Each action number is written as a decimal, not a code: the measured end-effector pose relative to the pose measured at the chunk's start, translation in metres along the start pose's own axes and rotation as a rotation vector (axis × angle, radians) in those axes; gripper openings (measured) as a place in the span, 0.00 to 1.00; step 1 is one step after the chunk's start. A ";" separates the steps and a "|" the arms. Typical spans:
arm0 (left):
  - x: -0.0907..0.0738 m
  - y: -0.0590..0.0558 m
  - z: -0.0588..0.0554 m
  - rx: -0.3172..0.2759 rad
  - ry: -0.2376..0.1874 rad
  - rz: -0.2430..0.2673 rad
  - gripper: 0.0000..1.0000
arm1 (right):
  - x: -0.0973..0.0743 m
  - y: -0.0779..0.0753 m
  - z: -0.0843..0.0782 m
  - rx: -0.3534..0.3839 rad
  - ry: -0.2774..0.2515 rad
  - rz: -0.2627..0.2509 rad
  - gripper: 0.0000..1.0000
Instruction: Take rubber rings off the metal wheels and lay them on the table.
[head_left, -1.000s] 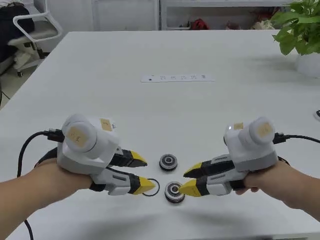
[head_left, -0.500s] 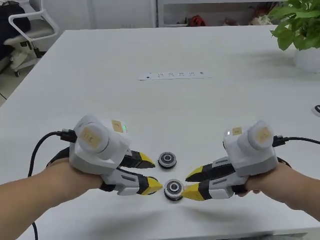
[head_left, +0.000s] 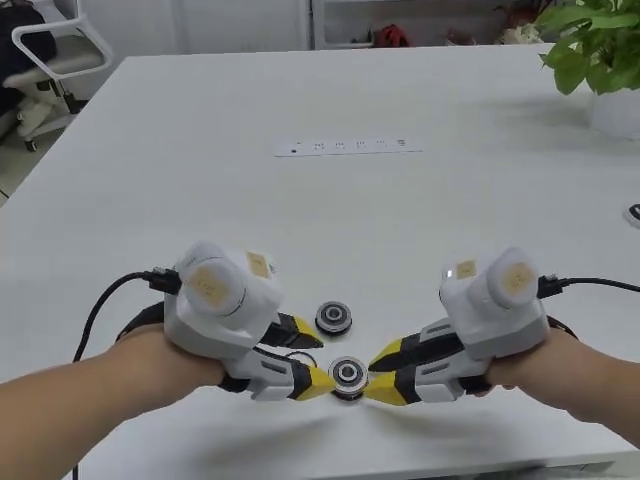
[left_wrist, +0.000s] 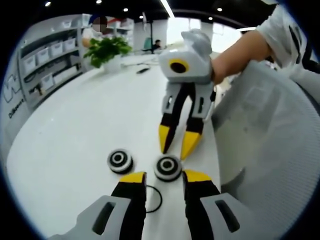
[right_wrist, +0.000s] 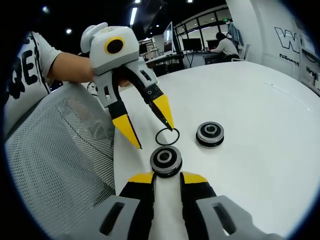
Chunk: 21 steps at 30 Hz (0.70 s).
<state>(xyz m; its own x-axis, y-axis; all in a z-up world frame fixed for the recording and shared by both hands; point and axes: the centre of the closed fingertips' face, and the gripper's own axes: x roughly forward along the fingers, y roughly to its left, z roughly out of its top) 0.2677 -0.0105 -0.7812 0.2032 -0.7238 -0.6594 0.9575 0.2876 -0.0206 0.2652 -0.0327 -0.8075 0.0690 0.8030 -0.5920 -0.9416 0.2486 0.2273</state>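
Two metal wheels lie near the table's front edge: a near wheel (head_left: 347, 374) and a far wheel (head_left: 333, 318), both with dark rims. A loose black rubber ring (right_wrist: 167, 136) rests flat on the table beside them. My left gripper (head_left: 310, 358) is open, its yellow tips just left of the near wheel (left_wrist: 167, 168), with the ring (left_wrist: 152, 197) on the table between its jaws. From the right, my right gripper (head_left: 378, 372) is open and its tips flank the near wheel (right_wrist: 166, 160) without closing on it. The far wheel (right_wrist: 210, 134) stands apart.
A white power strip (head_left: 348, 147) lies mid-table. A potted plant (head_left: 592, 55) stands at the far right corner and an office chair (head_left: 45, 60) at the far left. The table's front edge runs just below the grippers. A mesh chair back (right_wrist: 60, 165) sits close behind.
Both grippers have closed in on the near wheel from either side; the left one moved right, over the loose ring. The wheels and ring have not moved.
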 end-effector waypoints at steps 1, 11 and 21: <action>0.001 0.000 0.000 -0.001 0.001 -0.001 0.30 | 0.000 0.000 0.000 0.000 0.001 0.000 0.16; 0.009 -0.001 0.000 -0.015 0.000 -0.005 0.25 | 0.002 -0.001 -0.002 -0.007 0.003 -0.002 0.13; 0.016 -0.003 0.001 -0.024 -0.002 -0.009 0.22 | 0.002 -0.004 -0.003 -0.010 0.001 -0.006 0.10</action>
<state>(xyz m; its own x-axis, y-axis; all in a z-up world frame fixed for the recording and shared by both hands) 0.2683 -0.0229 -0.7911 0.1954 -0.7277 -0.6574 0.9541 0.2962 -0.0443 0.2679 -0.0332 -0.8117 0.0740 0.8010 -0.5940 -0.9445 0.2475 0.2161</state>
